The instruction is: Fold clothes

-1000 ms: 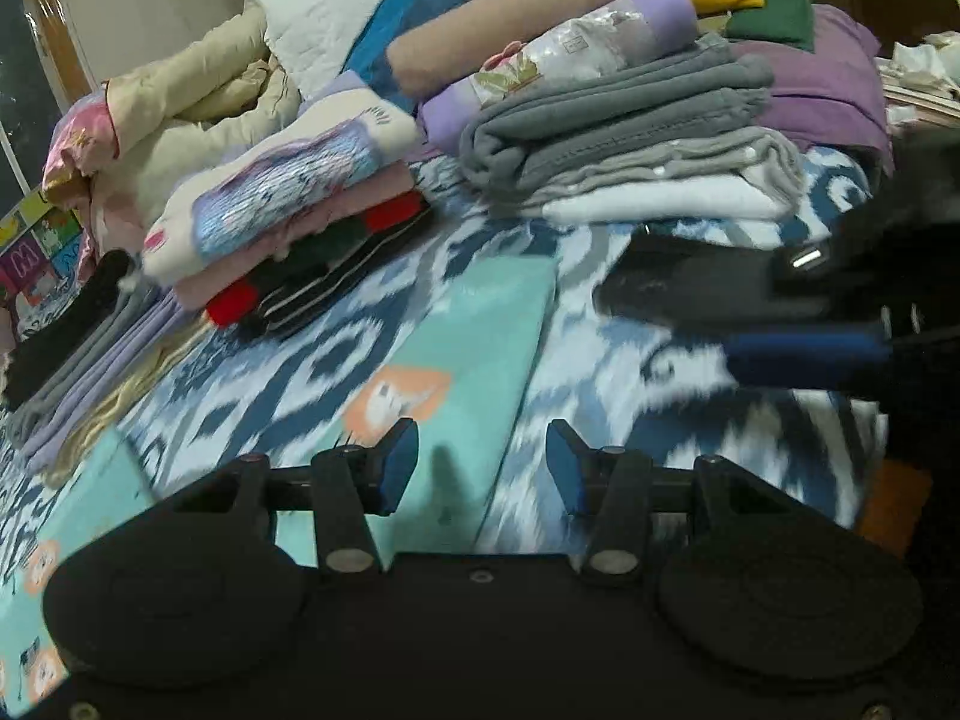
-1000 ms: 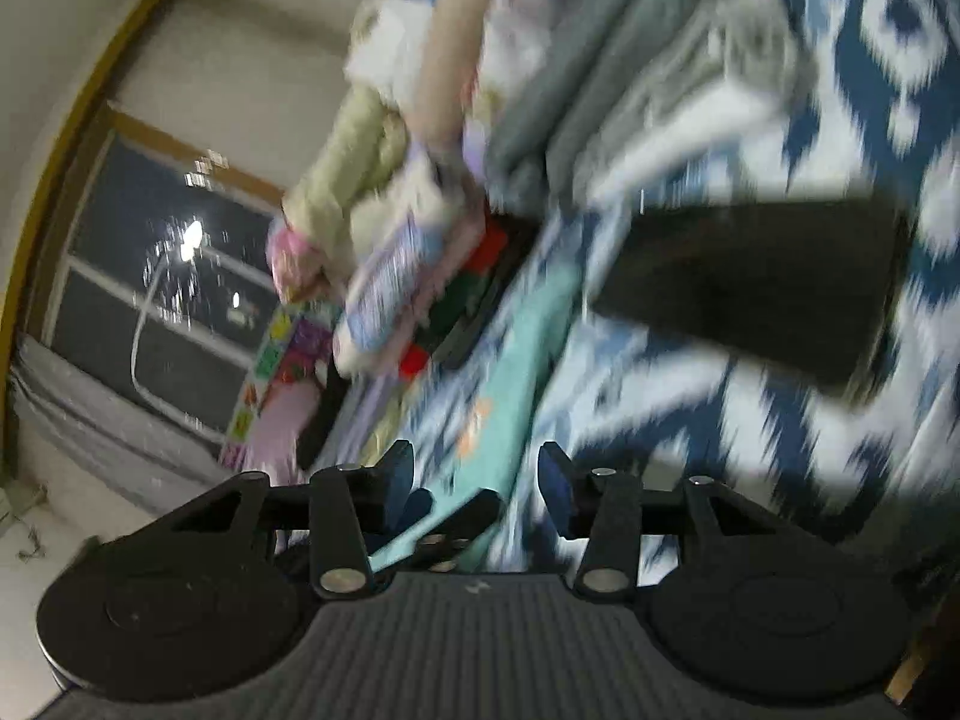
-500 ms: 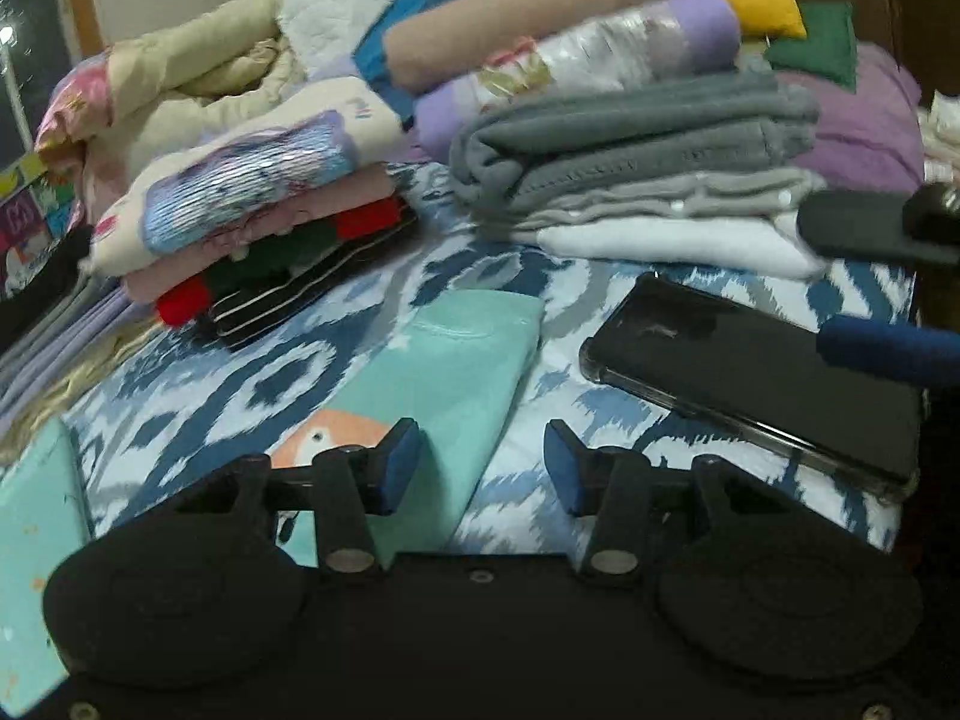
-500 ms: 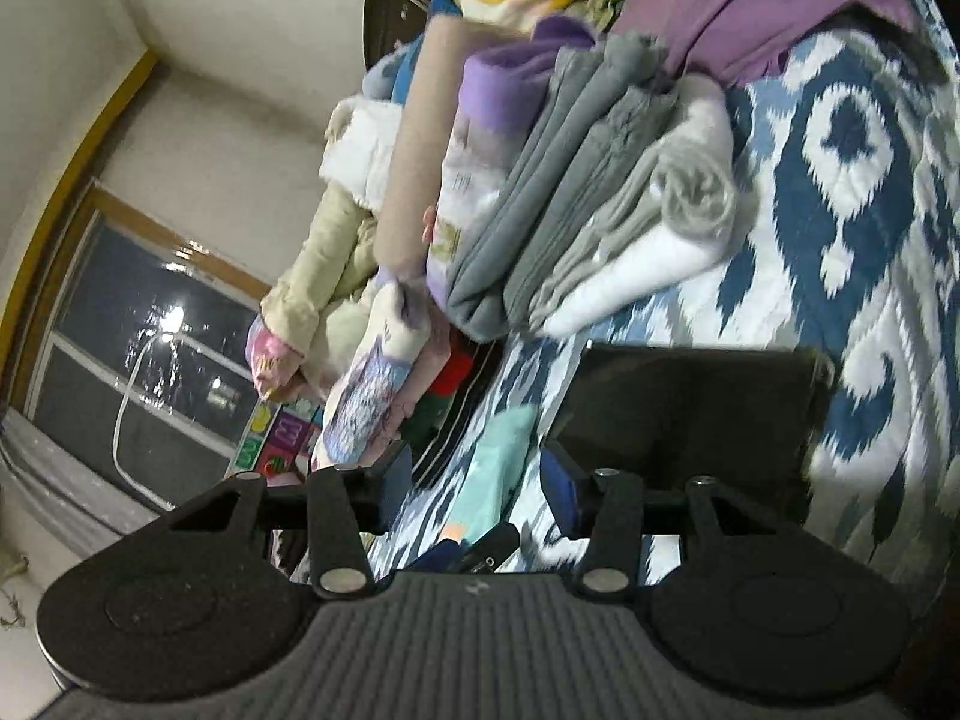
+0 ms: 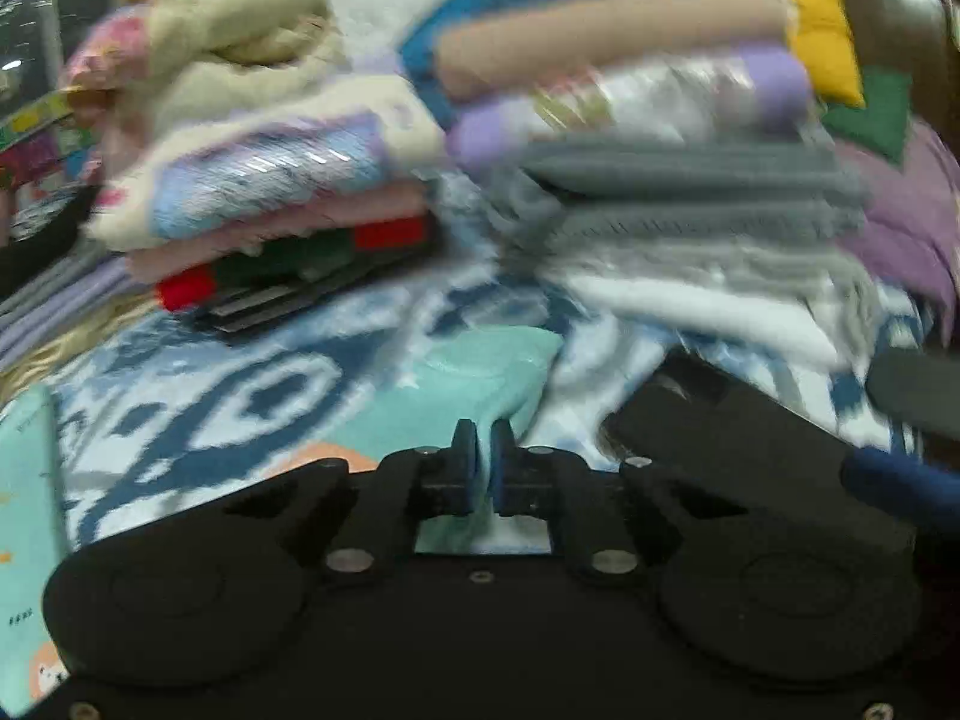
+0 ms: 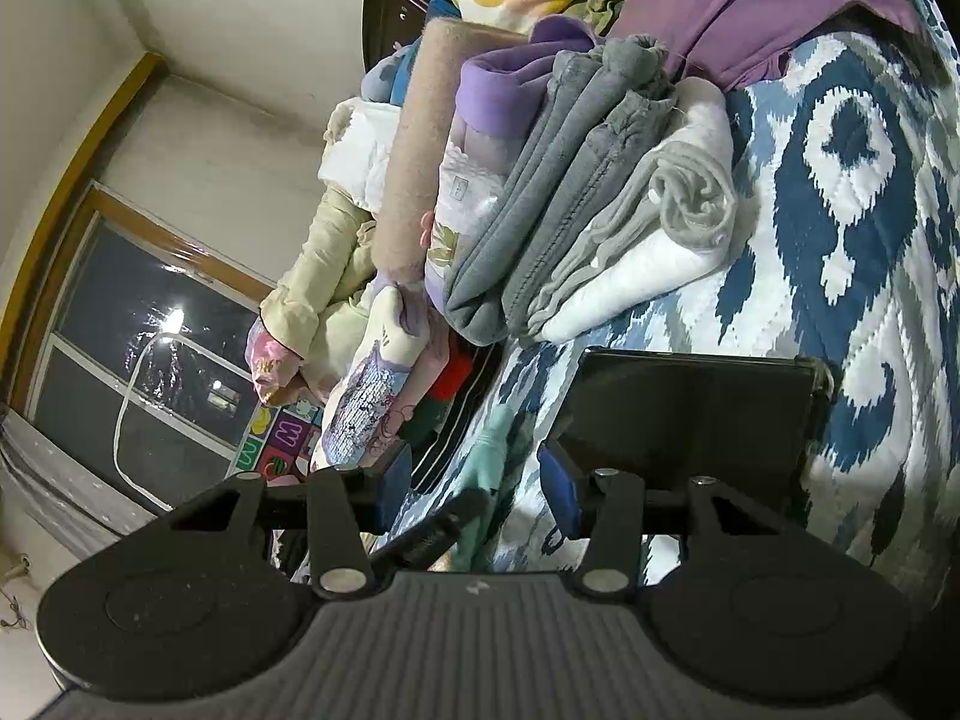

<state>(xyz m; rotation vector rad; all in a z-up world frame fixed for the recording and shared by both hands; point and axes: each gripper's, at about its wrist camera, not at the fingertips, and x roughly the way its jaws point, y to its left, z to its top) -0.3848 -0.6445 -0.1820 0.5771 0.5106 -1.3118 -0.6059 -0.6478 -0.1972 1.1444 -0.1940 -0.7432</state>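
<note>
Where blue pads nearly meet, left tool [image 5: 478, 441] over mint garment [image 5: 480, 378].

Patterned bedspread [image 6: 852, 192] carries folded stacks [image 6: 576, 204], a probable phone [image 6: 690, 414].

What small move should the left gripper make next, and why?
Probably lift the mint-green garment slightly: the left gripper looks nearly shut over its near edge, though blur hides the pinch. The right gripper is open beside the phone.
</note>
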